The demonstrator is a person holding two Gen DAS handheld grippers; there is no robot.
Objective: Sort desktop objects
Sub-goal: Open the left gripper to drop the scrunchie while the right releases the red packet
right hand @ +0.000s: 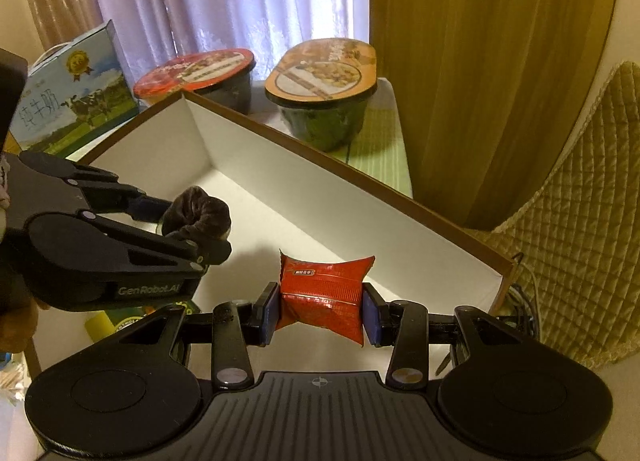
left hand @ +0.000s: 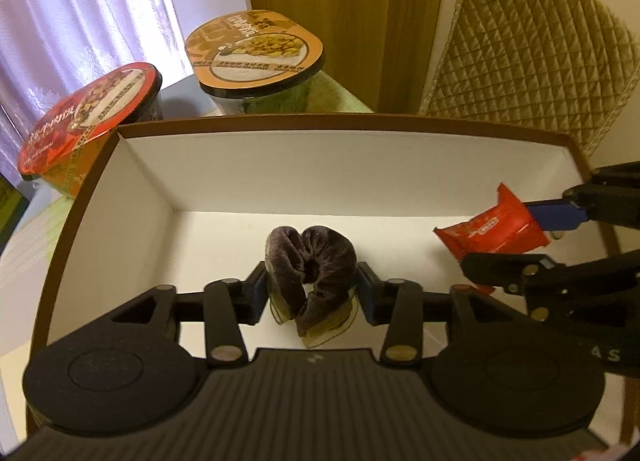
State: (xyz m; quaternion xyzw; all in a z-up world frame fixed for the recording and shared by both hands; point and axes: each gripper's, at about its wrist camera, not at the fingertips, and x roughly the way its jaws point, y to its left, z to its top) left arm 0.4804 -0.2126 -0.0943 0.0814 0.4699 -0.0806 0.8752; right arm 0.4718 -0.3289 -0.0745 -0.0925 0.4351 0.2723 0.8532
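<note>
The left gripper [left hand: 311, 295] is clamped on a dark velvet scrunchie [left hand: 314, 261], holding it over the white floor of an open box [left hand: 280, 165] with a brown rim. The right gripper [right hand: 320, 311] pinches a red packet [right hand: 322, 297] between its blue pads [right hand: 270, 313], also above the box floor, to the right of the scrunchie and nearer the box's right wall. Neither item touches the floor as far as can be seen. Behind the box's far wall stand two sealed noodle bowls, a red-lidded one [left hand: 90, 117] and an orange-lidded one [left hand: 254, 49]. A milk carton [right hand: 74, 97] stands beyond the box's left corner, and a quilted chair back [left hand: 532, 49] rises past its right side.
</note>
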